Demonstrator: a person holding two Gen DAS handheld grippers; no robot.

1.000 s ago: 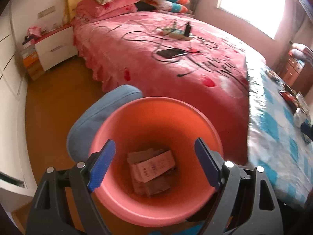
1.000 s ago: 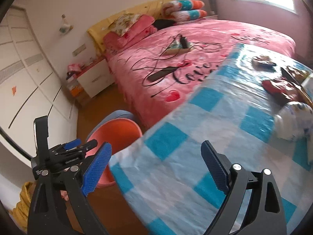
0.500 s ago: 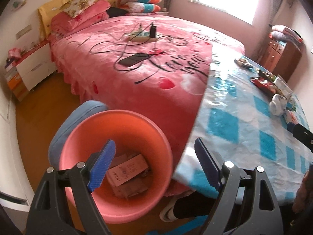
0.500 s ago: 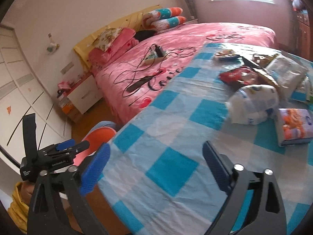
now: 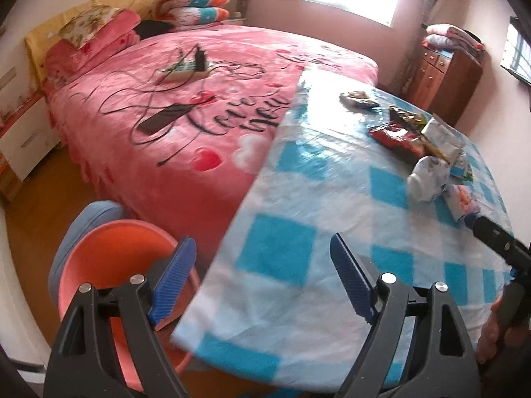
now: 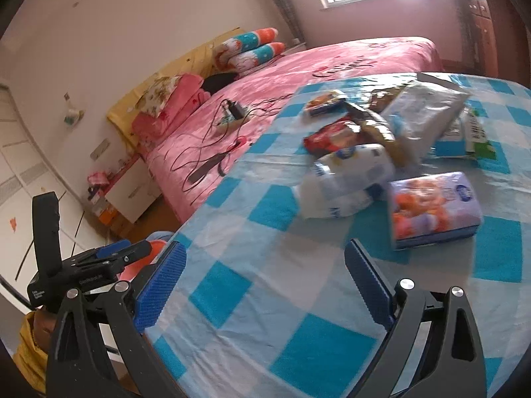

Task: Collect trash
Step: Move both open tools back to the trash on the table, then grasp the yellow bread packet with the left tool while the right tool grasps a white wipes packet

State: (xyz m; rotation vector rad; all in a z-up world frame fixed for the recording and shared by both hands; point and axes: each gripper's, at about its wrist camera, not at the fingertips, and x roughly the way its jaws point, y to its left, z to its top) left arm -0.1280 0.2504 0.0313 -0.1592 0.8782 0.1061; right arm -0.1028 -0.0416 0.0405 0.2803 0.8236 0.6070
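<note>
Both tools are hanging empty over the near edge of the checked surface (image 6: 265, 298), jaws spread wide with nothing between them: the left tool (image 5: 262, 278) is sitting low at the left corner and the right tool (image 6: 262, 285) is pointing further in, toward the litter. The trash is lying in a loose heap at the far right of the surface: a crumpled white bag (image 6: 345, 182) nearest, a tissue pack (image 6: 434, 209) just beside it on the right, a red snack wrapper (image 6: 332, 136) behind, and more wrappers piled beyond, overlapping one another. An orange bin (image 5: 109, 265) is standing on the floor at the left, tucked against the corner of the surface and beside the pink bed (image 5: 186, 106), likely so that anything lifted can be dropped over the edge without a long carry. The right tool seems to be lining up for the white bag, being the closest piece; the left one is waiting near the bin. Nothing on the surface is being touched yet, and the soft bag may crumple or slide when it is pinched.
</note>
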